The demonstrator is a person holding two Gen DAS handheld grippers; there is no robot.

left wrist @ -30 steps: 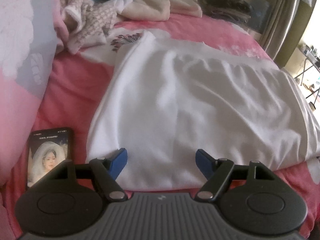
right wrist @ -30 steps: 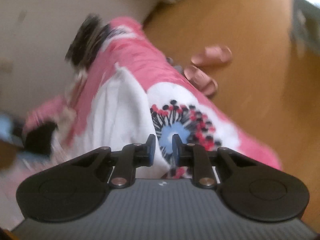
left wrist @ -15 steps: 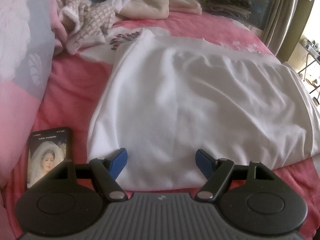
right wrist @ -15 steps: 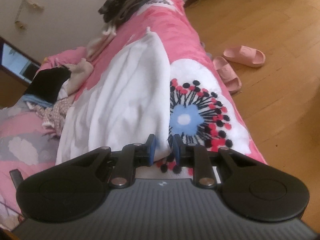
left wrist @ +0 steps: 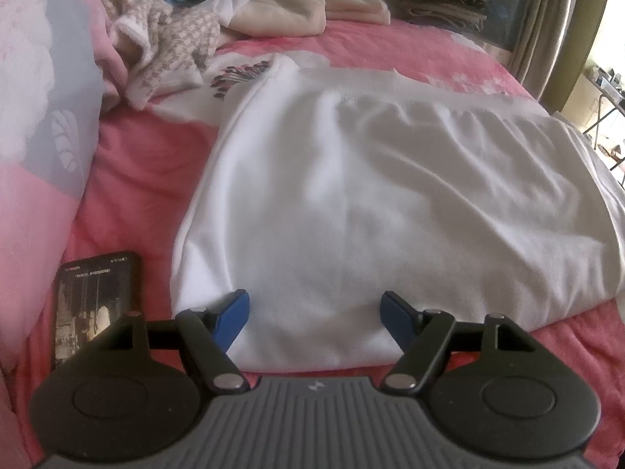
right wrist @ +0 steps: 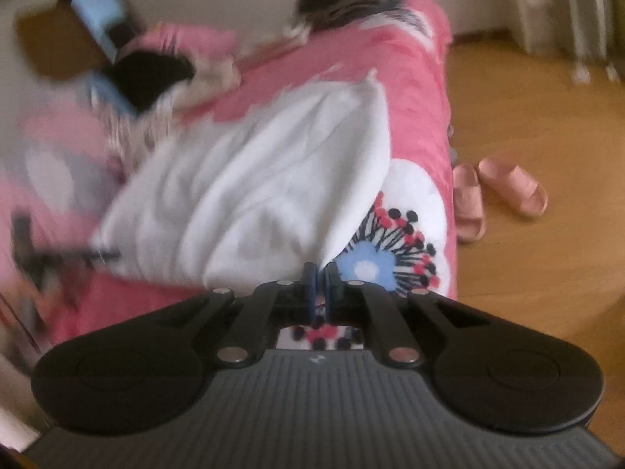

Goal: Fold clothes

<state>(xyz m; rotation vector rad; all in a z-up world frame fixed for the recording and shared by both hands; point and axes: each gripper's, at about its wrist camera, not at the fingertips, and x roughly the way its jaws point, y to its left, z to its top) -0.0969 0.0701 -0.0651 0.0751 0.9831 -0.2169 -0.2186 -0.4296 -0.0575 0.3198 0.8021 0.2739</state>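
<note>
A white garment (left wrist: 371, 203) lies spread flat on the pink bed (left wrist: 136, 179). My left gripper (left wrist: 316, 305) hovers over its near hem, jaws wide open, blue pads just above the cloth with nothing pinched. In the right wrist view, which is blurred, the same white garment (right wrist: 254, 195) stretches away from me. My right gripper (right wrist: 321, 273) is shut on its near corner at the bed's right side, and that corner is drawn up into a point between the pads.
A phone (left wrist: 97, 305) lies on the sheet left of the garment, beside a pink and grey pillow (left wrist: 35, 136). Loose clothes (left wrist: 164, 51) and folded stacks (left wrist: 289, 15) sit at the bed's far end. Pink slippers (right wrist: 511, 187) lie on the wooden floor.
My right gripper has rolled and its jaws have come together on the garment's corner, lifting it a little. The left gripper has stayed put and open.
</note>
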